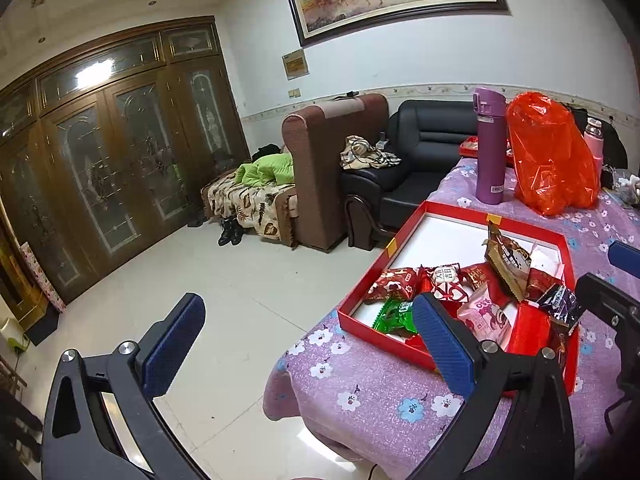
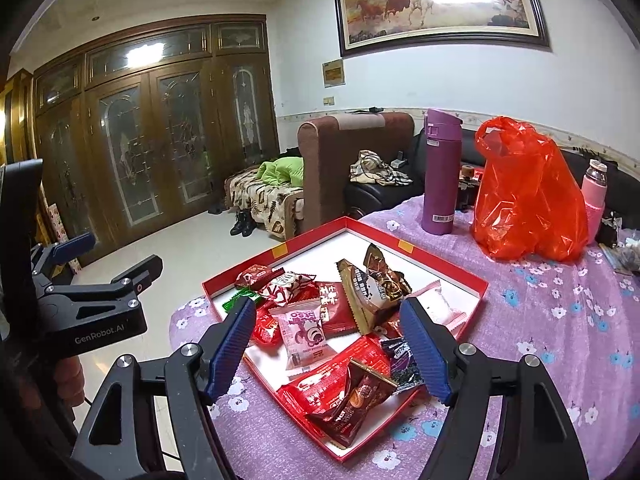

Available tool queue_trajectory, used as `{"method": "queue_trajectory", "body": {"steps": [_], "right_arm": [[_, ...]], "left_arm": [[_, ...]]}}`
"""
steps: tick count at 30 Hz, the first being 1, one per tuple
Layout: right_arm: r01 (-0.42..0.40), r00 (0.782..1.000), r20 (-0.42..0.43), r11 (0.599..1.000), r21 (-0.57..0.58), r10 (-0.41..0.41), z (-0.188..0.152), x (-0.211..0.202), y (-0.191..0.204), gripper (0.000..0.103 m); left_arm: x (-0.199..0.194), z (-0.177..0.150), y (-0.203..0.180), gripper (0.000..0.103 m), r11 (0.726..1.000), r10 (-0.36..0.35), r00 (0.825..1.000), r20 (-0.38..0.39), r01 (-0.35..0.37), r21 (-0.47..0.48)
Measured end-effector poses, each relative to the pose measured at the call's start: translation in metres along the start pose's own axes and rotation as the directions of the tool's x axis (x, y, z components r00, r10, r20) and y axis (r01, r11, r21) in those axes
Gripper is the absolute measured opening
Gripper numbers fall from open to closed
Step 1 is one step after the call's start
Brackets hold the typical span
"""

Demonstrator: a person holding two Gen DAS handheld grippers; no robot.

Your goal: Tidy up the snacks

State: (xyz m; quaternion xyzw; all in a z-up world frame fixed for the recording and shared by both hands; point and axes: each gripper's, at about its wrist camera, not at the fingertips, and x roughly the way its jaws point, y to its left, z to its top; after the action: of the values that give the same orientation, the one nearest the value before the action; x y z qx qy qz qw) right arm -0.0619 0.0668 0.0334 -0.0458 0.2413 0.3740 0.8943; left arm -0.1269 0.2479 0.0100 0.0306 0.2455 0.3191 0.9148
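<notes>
A shallow red box (image 2: 444,265) with a white floor sits on the purple flowered tablecloth (image 2: 540,320). It holds several snack packets: red ones, a pink bear packet (image 2: 306,334), a green one (image 1: 394,316), brown and gold ones (image 2: 374,284), a dark purple one (image 2: 404,362). My right gripper (image 2: 332,344) hovers open above the near part of the box, with nothing between its fingers. My left gripper (image 1: 308,344) is open and empty at the table's left edge, one finger over the floor, one in front of the box (image 1: 404,344).
A purple flask (image 2: 440,172), a red plastic bag (image 2: 524,196) and a pink bottle (image 2: 594,196) stand on the table behind the box. To the left lie a tiled floor (image 1: 224,300), a brown sofa (image 1: 320,168), a black armchair and wooden doors.
</notes>
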Motion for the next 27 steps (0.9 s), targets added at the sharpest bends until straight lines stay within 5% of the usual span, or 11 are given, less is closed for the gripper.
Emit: {"method": "queue_trajectory", "body": {"steps": [27], "right_arm": [[0.013,1.0,-0.028,1.0,0.021,-0.013,-0.006,0.006,-0.008,0.077]], "left_arm": [[0.004,-0.004,-0.015,0.103,0.999,-0.017,0.999,-0.035,0.018,0.045]]}}
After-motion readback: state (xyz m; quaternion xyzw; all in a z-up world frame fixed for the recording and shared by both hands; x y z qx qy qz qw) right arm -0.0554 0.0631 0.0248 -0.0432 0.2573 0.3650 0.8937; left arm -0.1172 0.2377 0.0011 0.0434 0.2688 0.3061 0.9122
